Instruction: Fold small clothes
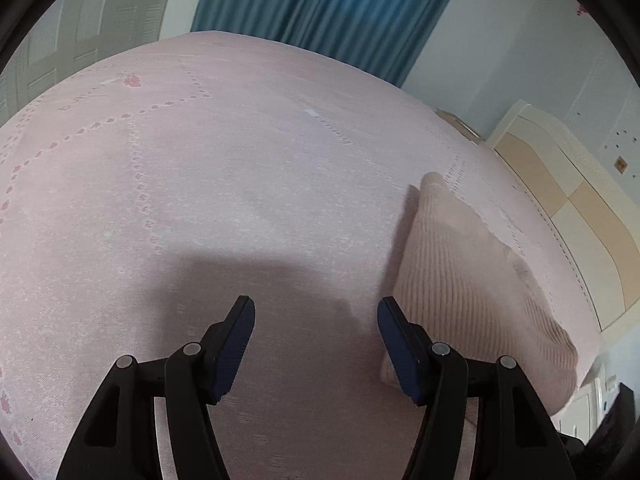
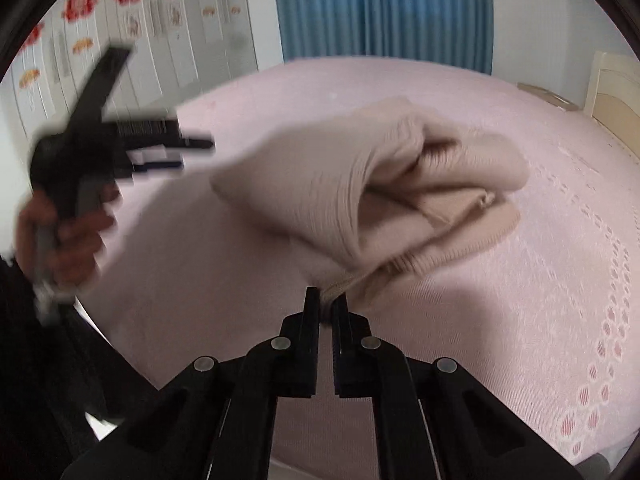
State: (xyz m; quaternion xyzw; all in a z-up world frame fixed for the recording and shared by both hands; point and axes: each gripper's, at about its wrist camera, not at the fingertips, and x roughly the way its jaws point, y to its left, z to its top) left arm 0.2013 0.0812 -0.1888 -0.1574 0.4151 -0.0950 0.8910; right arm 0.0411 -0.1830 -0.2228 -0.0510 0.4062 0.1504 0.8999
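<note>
The right wrist view is smeared with motion blur, especially down the left edge, where the left tool (image 2: 176, 152) and the hand (image 2: 68, 232) gripping it are just dark streaks. From there I can't tell how its jaws stand. The left wrist view settles it: the left tool (image 1: 316, 320) has its blue-padded fingers (image 1: 236, 340) standing apart over the pink bedspread (image 1: 200, 180), nothing between them.

The right tool (image 2: 326, 300) is pressed together, clamped on a ribbed edge of the beige knit garment (image 2: 360, 192). The exact bit of cloth between the pads is hard to see, since the fingers hide it. The garment sits bunched in loose folds on the bed, part of it lifted toward the right tool.

In the left view the same beige knit garment (image 1: 472, 272) lies just right of the left tool, its lower corner hidden behind the right-hand finger. Only that view shows the cream headboard (image 1: 560, 200) clearly; only the right view shows the wall posters (image 2: 132, 12). Both catch the blue curtain (image 1: 320, 4).
</note>
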